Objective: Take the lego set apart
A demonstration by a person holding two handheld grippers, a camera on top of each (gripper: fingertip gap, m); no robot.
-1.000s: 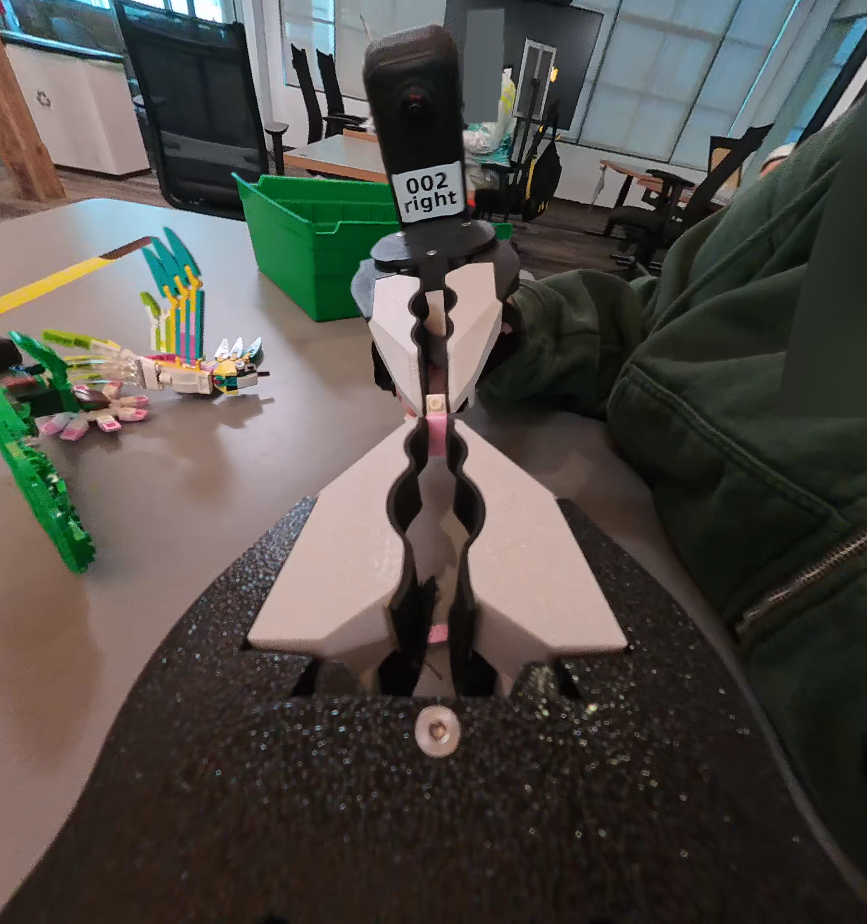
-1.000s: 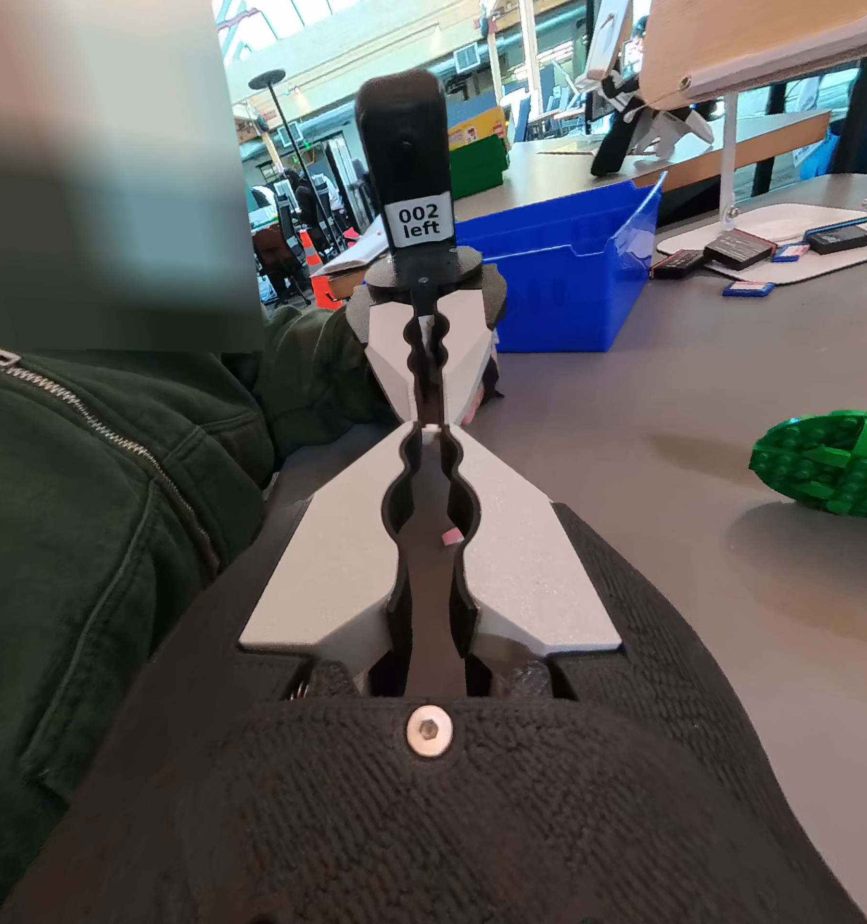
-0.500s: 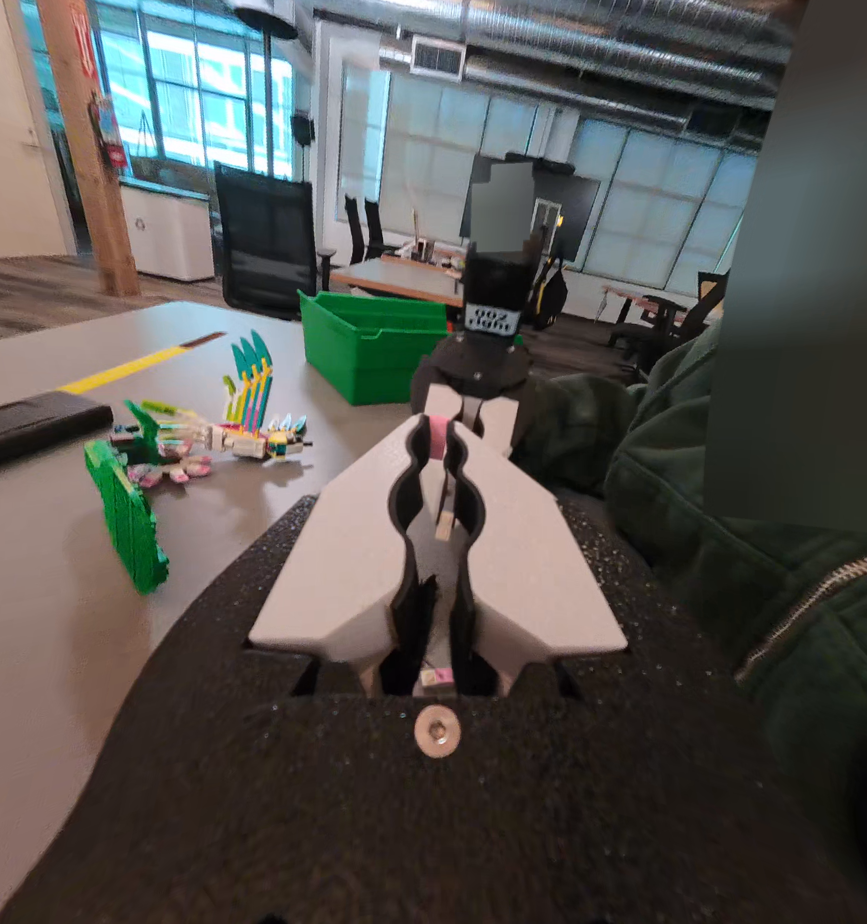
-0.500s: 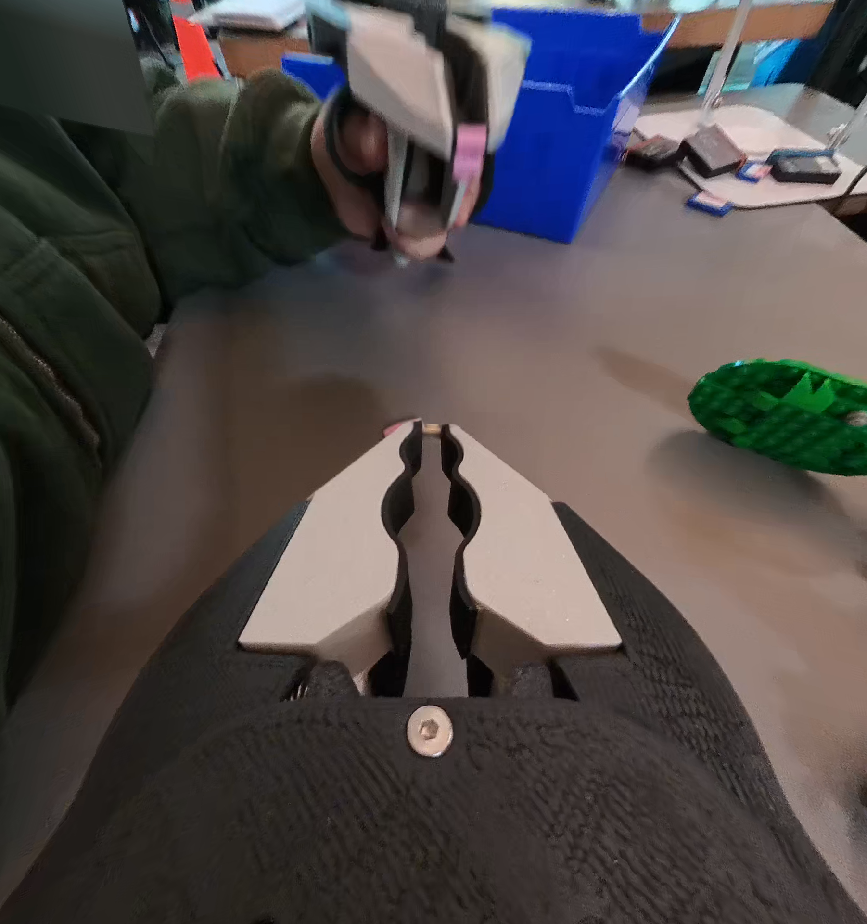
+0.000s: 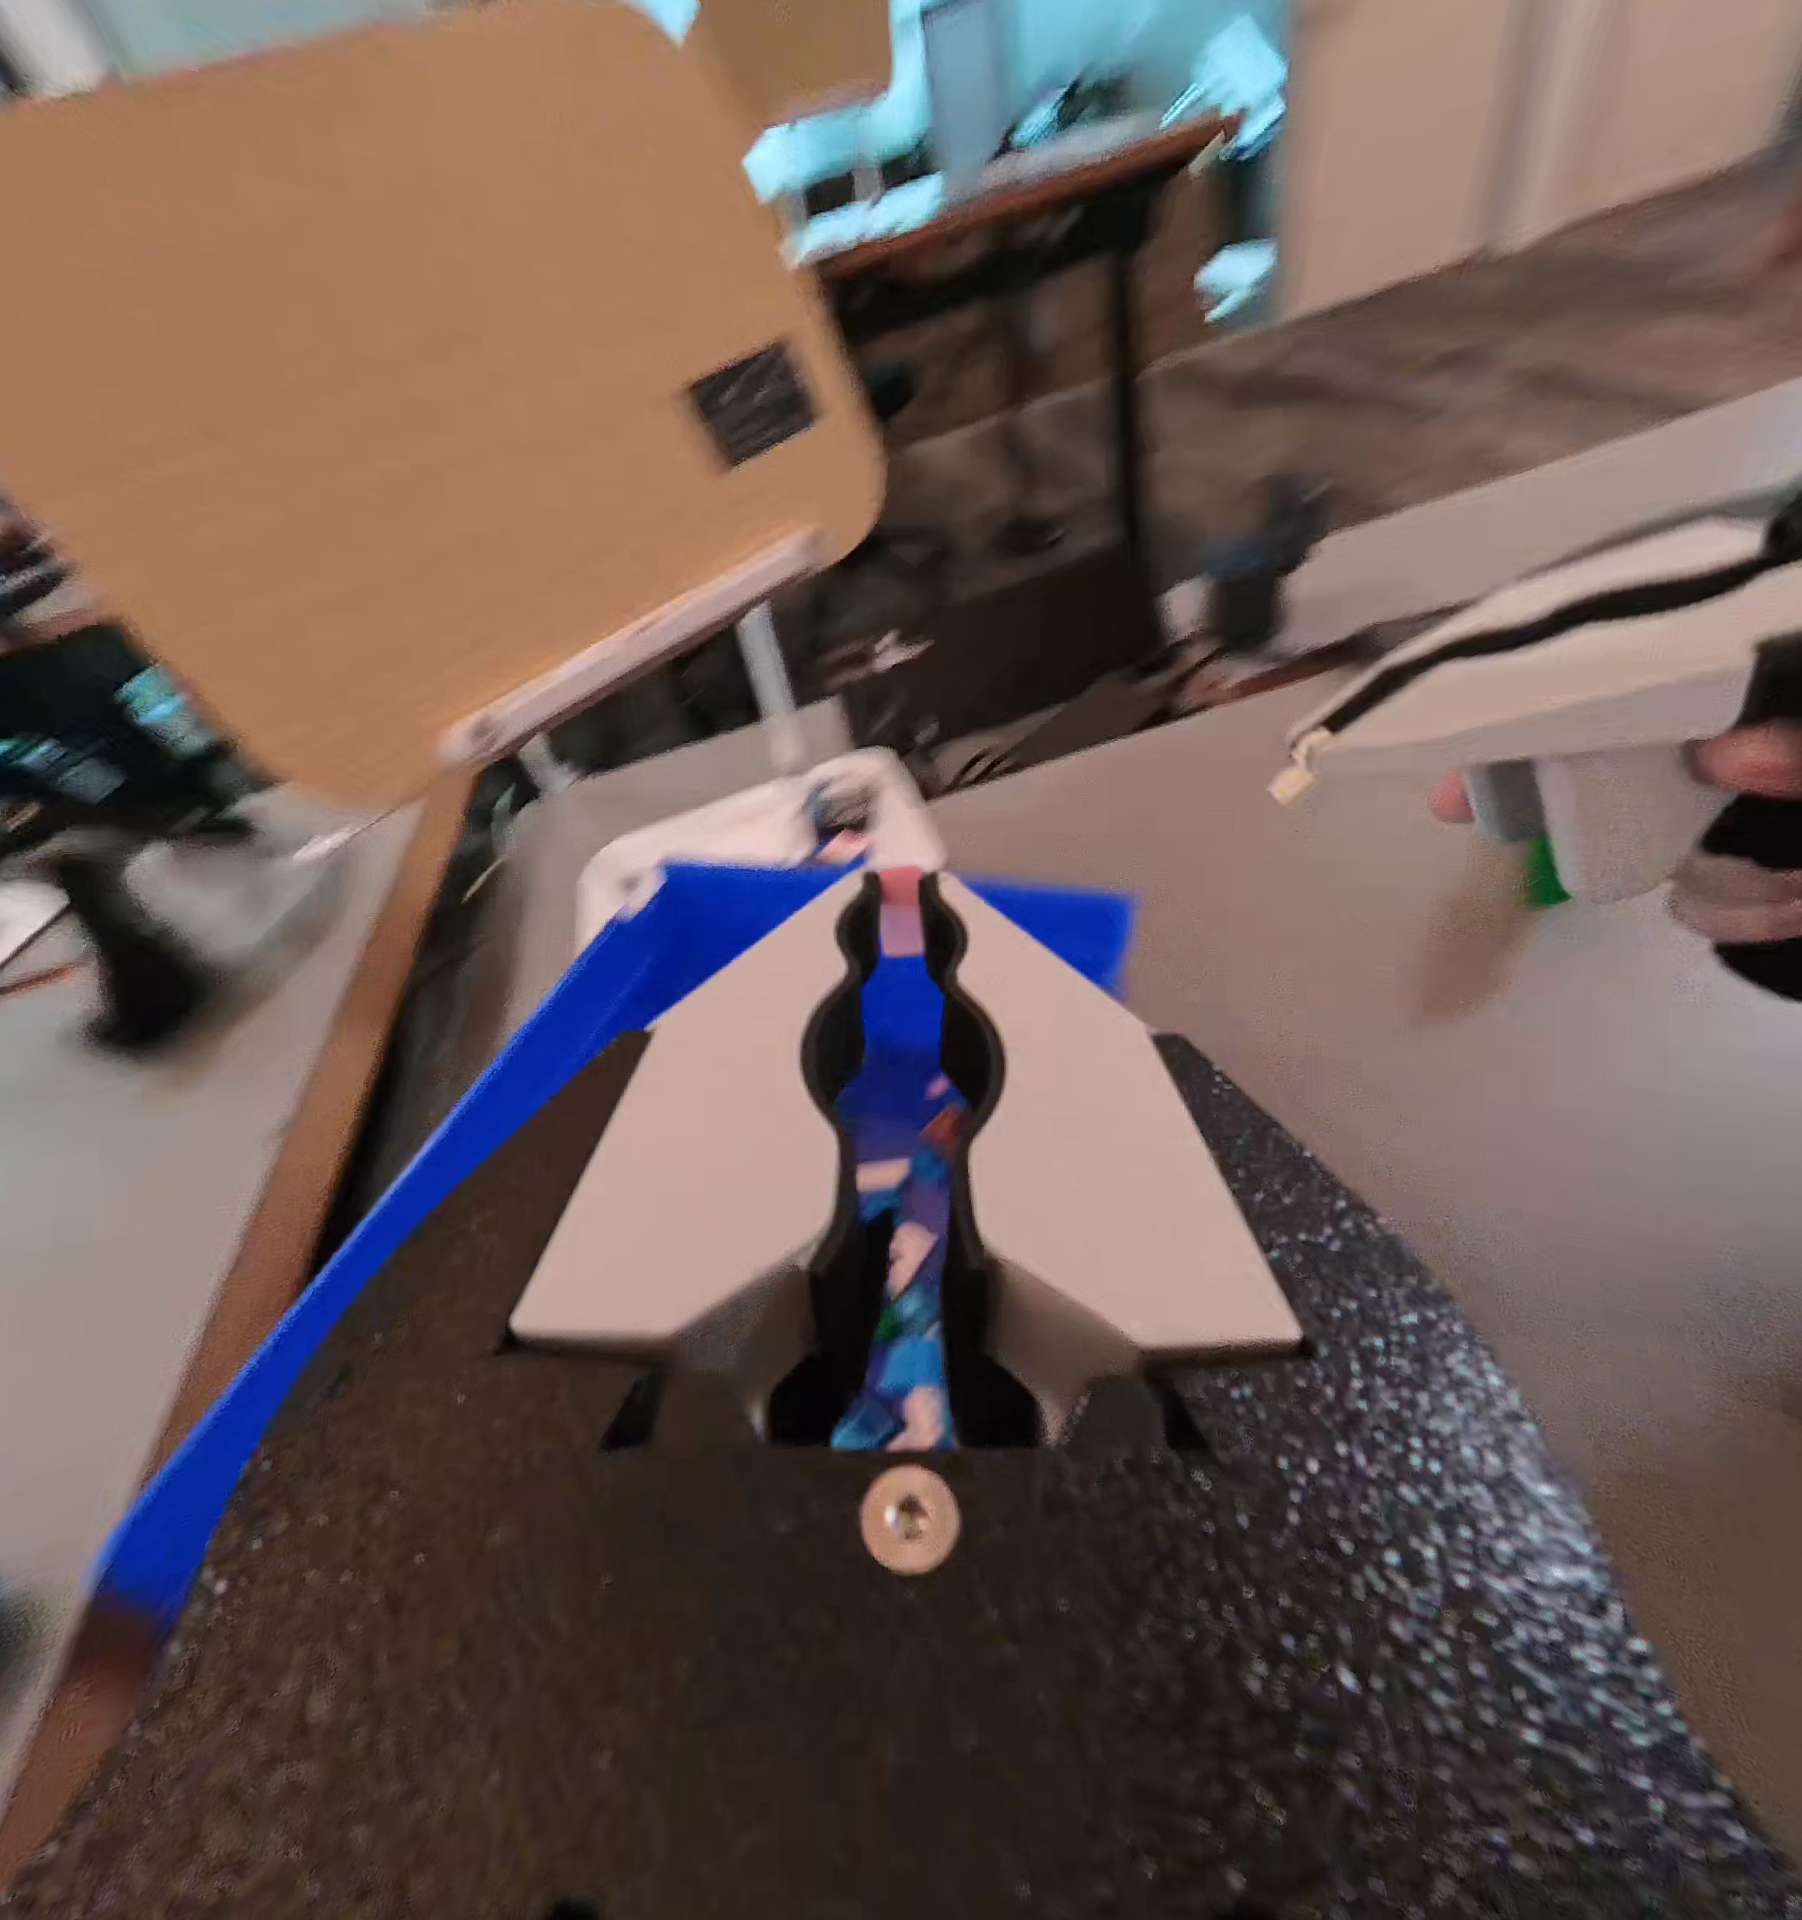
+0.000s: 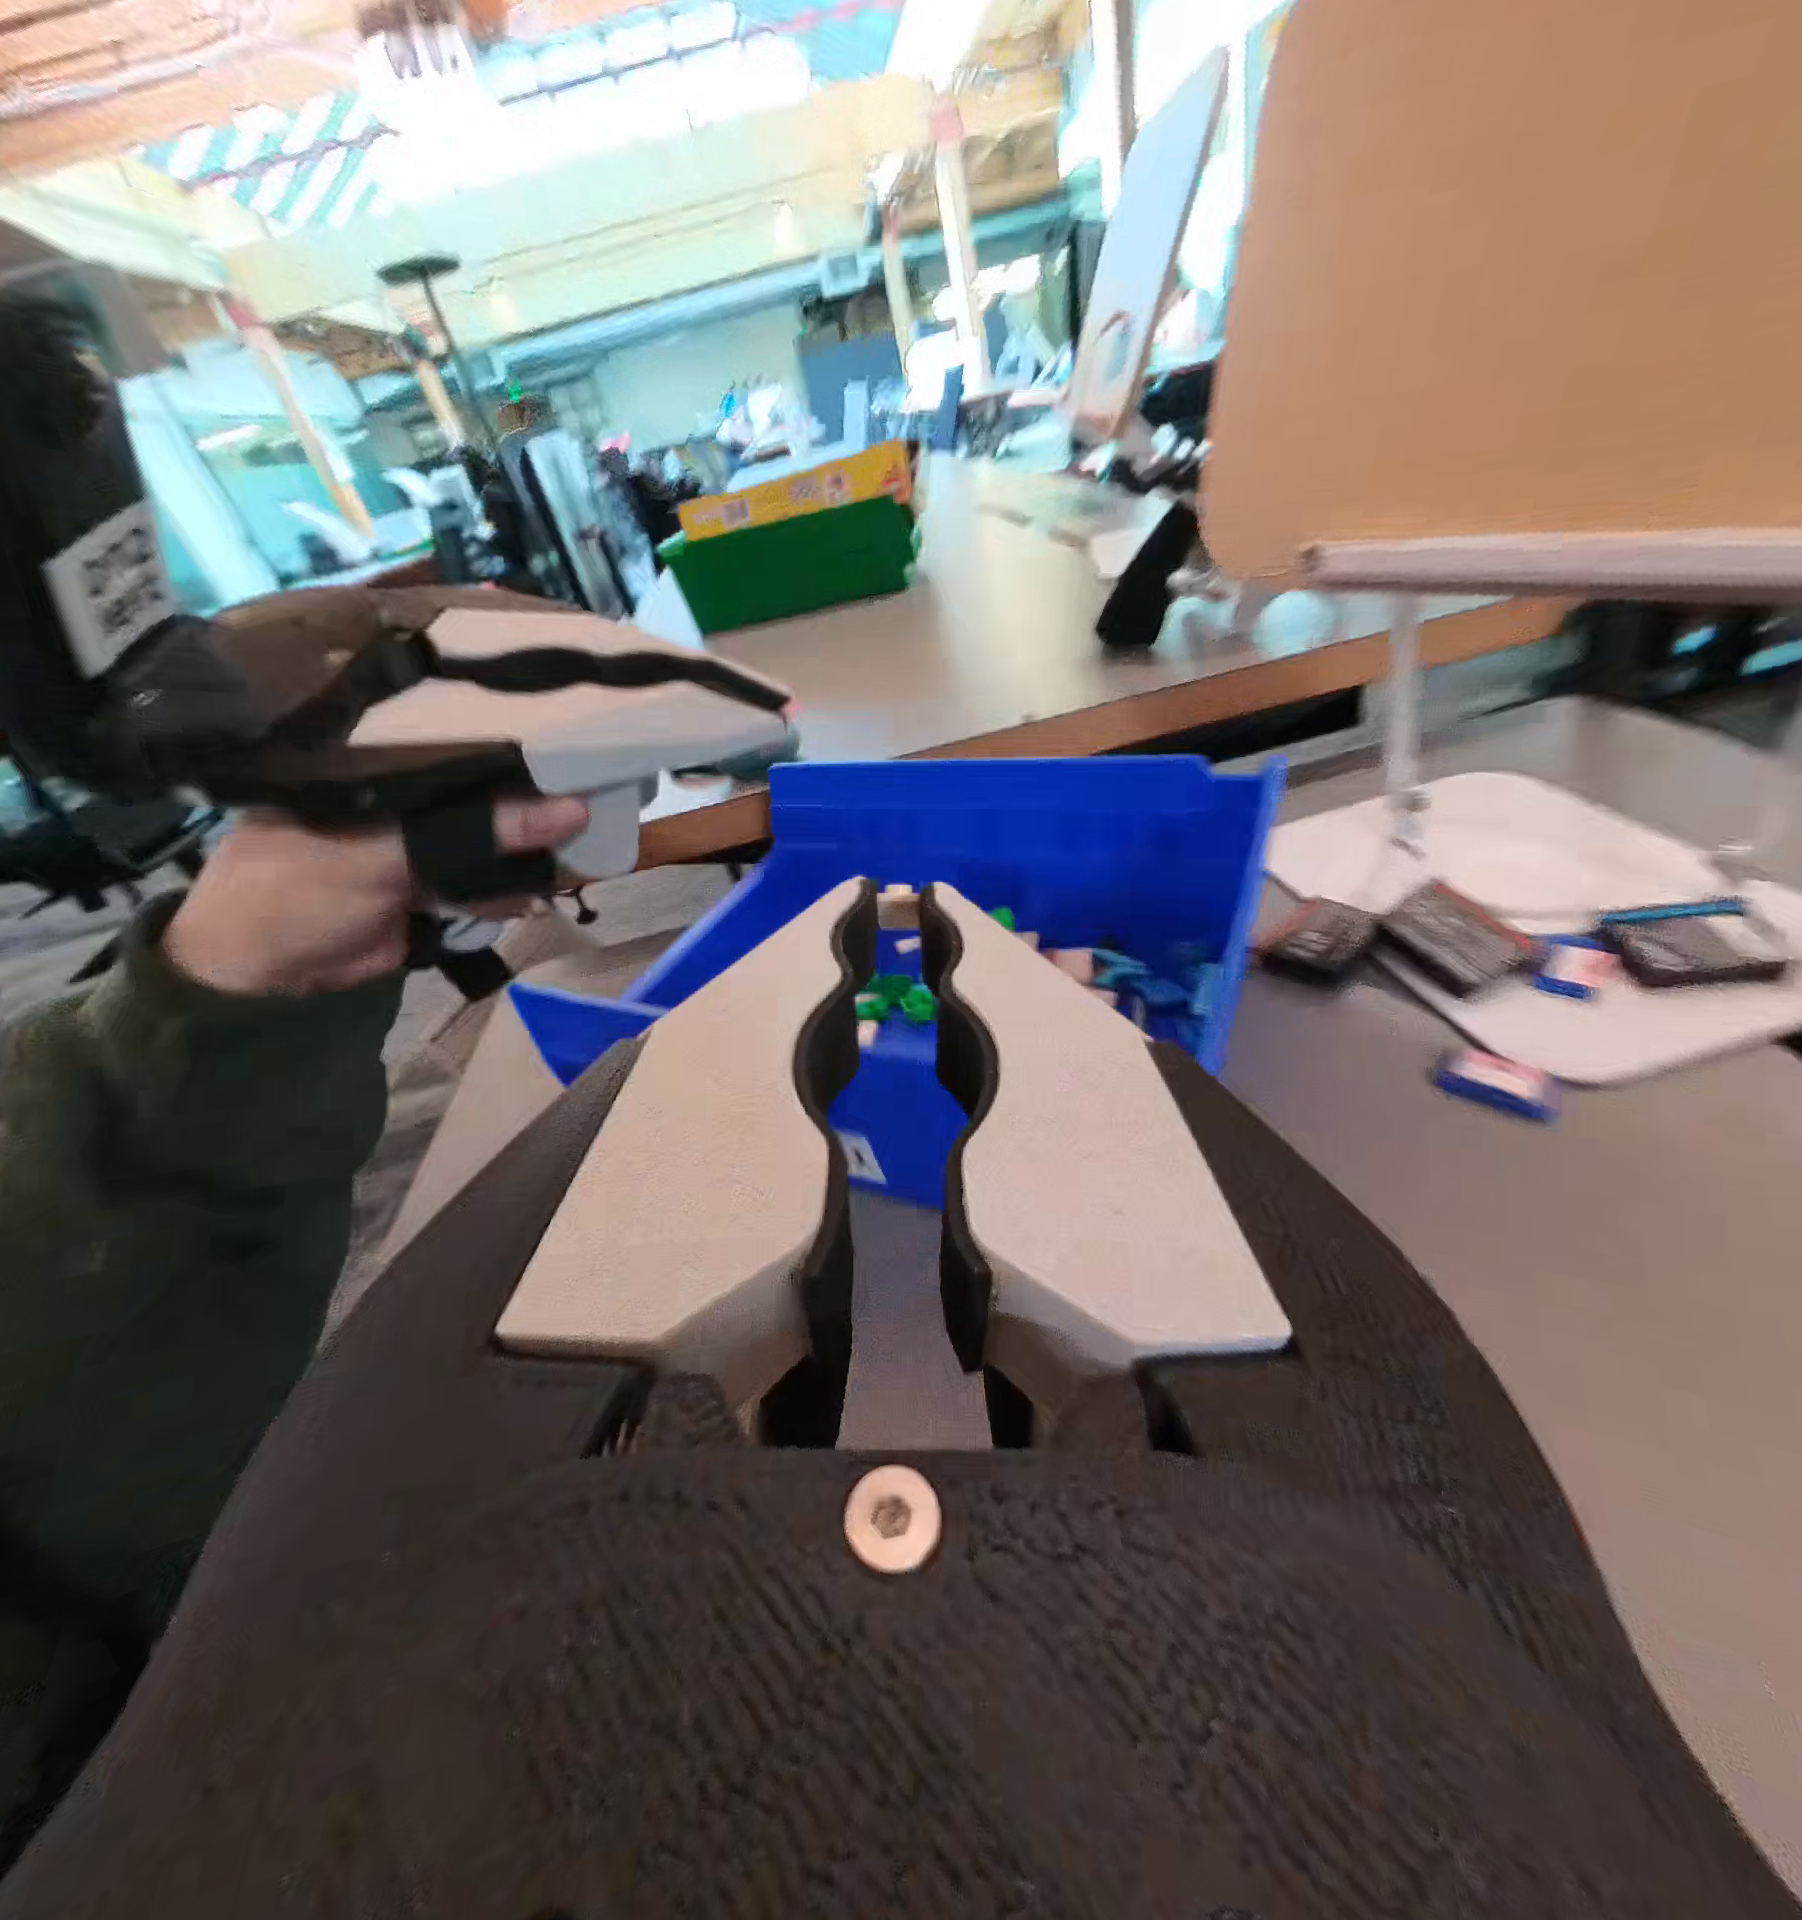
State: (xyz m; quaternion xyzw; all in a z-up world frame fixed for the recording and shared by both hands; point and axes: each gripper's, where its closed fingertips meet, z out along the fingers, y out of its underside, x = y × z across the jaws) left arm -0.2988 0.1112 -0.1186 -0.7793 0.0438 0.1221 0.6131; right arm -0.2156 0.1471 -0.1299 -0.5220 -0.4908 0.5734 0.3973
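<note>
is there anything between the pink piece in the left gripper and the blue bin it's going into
Nothing visible blocks it. The left gripper holds the pink piece at its fingertips, already over the open blue bin, with loose bricks showing below between the fingers. The right gripper is off to the side.

The blue bin (image 5: 606, 997) sits mostly behind the left claw (image 5: 902, 883); its loose bricks (image 5: 902, 1247) are smeared with blur. The 2 dark cases (image 6: 1448, 935) on the counter (image 6: 1499, 1195) are too blurred to identify.

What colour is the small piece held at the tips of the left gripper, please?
Pink. The piece sits clamped in the left gripper, seen best in the left wrist view.
</note>
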